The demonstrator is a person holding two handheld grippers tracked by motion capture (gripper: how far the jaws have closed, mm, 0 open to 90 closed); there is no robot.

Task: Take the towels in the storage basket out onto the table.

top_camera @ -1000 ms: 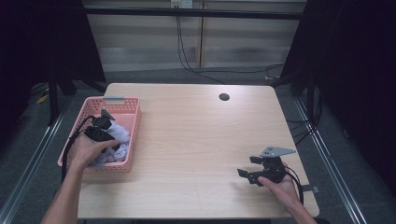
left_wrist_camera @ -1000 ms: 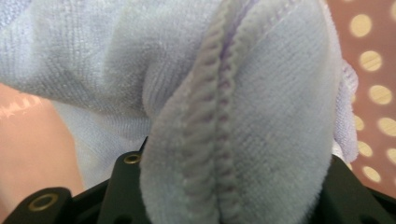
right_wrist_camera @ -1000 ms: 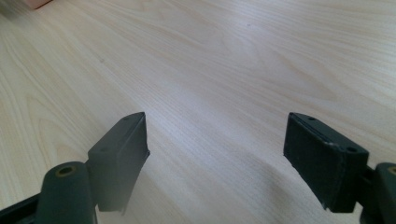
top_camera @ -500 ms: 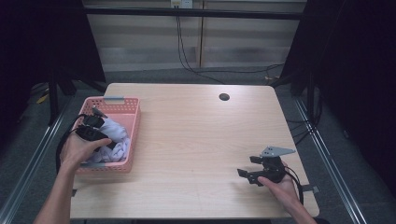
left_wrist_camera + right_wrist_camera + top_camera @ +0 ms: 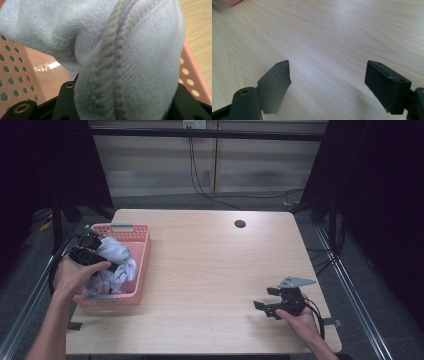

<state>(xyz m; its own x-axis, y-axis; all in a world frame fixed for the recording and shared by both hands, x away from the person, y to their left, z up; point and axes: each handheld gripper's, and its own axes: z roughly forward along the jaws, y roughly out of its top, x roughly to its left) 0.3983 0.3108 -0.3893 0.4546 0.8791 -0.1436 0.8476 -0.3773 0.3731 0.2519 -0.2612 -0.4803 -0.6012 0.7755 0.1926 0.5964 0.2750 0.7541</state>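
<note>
Clearly the pale lilac cloth (image 5: 114, 262) is the thing in hand. It sits bunched in the pink basket (image 5: 141, 265), and a thick fold of it, stitched hem showing, is clamped in the left gripper (image 5: 90, 254); in the left gripper view the cloth (image 5: 130, 62) bulges up between the two black jaws, which stand about half closed around the wad, pads hidden by fabric.

Change since a second ago: the left gripper was low inside the basket, down among the cloth. It has since come up and drawn toward the basket's outer edge, and the cloth has risen with it, now heaped higher above the basket rim. The grip itself looks unchanged. Judgement: the pick has held, and the lift out of the basket is under way; much of the cloth is not yet clear of the basket wall.

Basket: at the table's (image 5: 210, 270) left edge. Right gripper (image 5: 270, 305): well apart from the basket, across the table toward the near right corner, same spot as before, low over bare wood. Jaws wide apart, nothing between them.
</note>
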